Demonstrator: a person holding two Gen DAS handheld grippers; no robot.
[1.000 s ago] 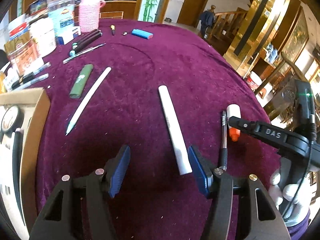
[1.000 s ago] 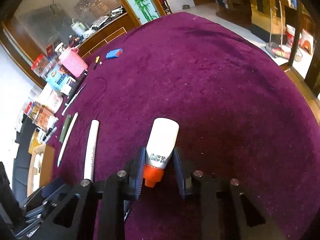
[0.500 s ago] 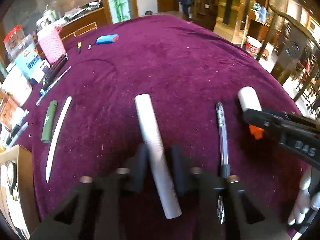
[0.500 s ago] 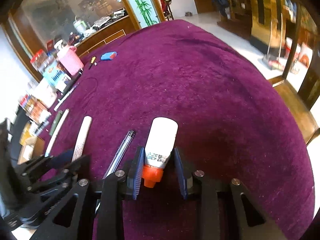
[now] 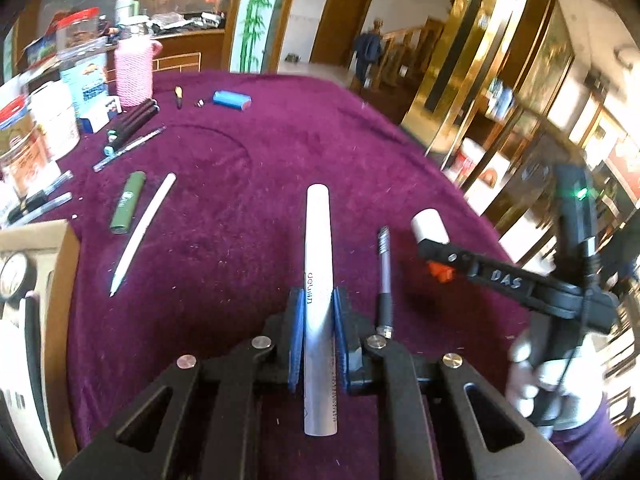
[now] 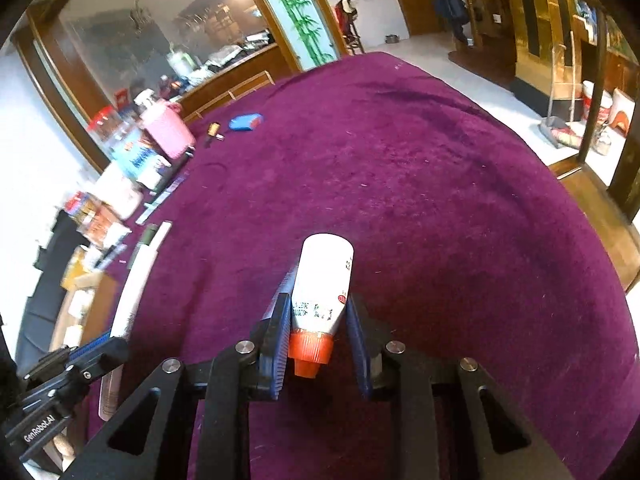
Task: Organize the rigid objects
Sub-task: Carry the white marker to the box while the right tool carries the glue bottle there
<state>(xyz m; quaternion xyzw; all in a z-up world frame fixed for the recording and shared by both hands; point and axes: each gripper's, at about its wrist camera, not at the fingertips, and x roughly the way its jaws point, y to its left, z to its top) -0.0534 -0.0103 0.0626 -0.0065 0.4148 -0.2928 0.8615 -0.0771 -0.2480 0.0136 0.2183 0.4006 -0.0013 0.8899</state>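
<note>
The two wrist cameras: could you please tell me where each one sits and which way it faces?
Left wrist: sits on the left gripper, looks down along its fingers at the tube it clamps and the table; right gripper and a gloved hand show.
Right wrist: sits on the right gripper, looks down at the bottle between its closing jaws; left gripper shows.
Shared: tube, bottle, table, blue case.

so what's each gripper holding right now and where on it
Left gripper: white marker, gripped mid-barrel. Right gripper: white glue bottle, jaws closing on its lower body above the orange cap.
</note>
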